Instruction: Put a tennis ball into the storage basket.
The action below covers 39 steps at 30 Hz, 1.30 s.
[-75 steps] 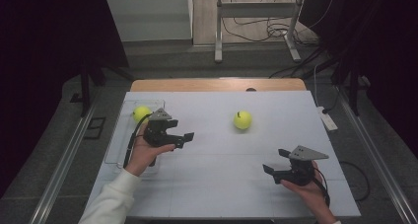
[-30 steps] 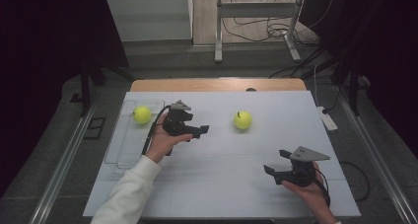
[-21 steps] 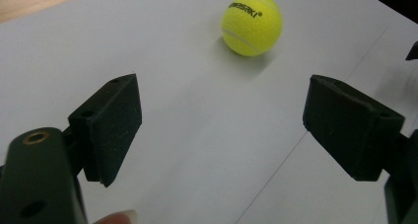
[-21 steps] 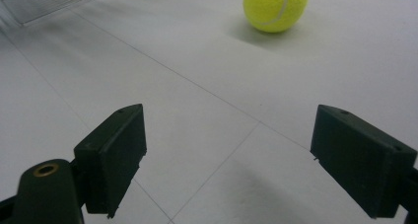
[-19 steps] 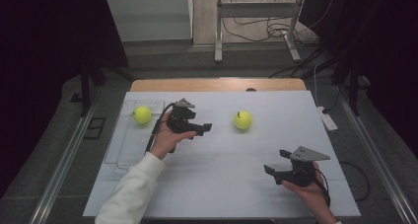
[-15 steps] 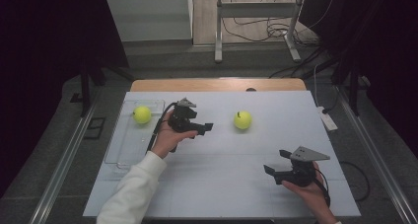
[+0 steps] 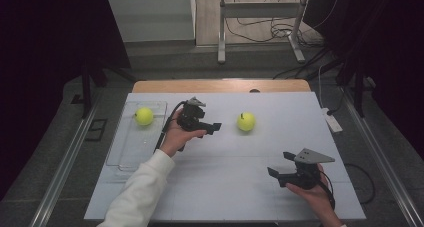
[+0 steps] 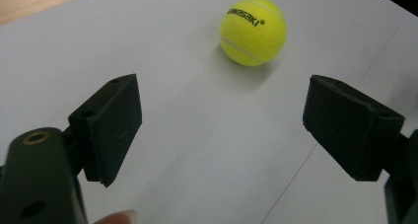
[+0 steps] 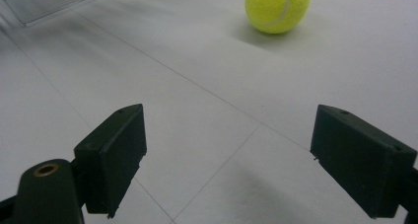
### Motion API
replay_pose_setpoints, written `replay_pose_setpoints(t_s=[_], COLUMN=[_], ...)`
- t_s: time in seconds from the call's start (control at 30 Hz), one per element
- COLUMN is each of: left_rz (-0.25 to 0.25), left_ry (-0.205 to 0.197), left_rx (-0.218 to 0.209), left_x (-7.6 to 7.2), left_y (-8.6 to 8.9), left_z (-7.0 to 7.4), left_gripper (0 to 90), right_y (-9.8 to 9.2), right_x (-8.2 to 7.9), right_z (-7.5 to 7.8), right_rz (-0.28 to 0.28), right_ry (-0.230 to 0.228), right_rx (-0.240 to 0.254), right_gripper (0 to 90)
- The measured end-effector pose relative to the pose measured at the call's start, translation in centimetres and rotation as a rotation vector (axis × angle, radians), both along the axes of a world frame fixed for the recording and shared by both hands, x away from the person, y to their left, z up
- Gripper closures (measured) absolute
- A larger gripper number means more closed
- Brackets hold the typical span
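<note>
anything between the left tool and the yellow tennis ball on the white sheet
Nothing: bare white sheet runs from the open left tool to the yellow tennis ball, as the left gripper view shows.

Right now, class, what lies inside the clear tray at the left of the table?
One yellow tennis ball sits at the far end of the clear tray; the rest of it looks bare. The tray floor directly under the ball is covered.
</note>
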<state>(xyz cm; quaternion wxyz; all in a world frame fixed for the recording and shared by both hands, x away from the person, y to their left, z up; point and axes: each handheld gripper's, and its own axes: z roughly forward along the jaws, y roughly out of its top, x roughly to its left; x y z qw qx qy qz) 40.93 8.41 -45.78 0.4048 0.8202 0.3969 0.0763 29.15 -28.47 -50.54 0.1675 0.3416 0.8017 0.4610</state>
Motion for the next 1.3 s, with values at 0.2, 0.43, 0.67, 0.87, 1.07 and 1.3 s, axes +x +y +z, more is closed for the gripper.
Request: replay_pose_setpoints(t_s=[0.2, 0.43, 0.67, 0.87, 1.07, 1.3], left_rz=[-0.007, -0.012, -0.014, -0.015, -0.007, -0.011], left_ry=[0.006, 0.014, 0.021, 0.023, 0.015, 0.019], left_rx=[0.008, 0.009, 0.009, 0.013, 0.011, 0.011], left_x=[0.4, 0.7, 1.2, 1.5, 1.7, 1.9], left_y=[-0.4, -1.0, -1.7, -2.1, -2.4, -2.8], left_z=[-0.1, -0.3, -0.4, -0.5, -0.5, -0.7], left_gripper=[16.2, 16.1, 15.9, 15.8, 16.0, 16.0], right_y=[0.0, 0.0, 0.0, 0.0, 0.0, 0.0], right_x=[0.0, 0.0, 0.1, 0.0, 0.0, 0.0], right_z=[0.0, 0.0, 0.0, 0.0, 0.0, 0.0], right_rz=[0.0, 0.001, 0.003, 0.003, 0.003, 0.003], right_ry=[0.0, 0.002, 0.003, 0.003, 0.003, 0.003], right_rx=[0.0, 0.0, 0.002, 0.001, 0.001, 0.001], right_gripper=[14.4, 14.4, 14.4, 14.4, 14.3, 14.3])
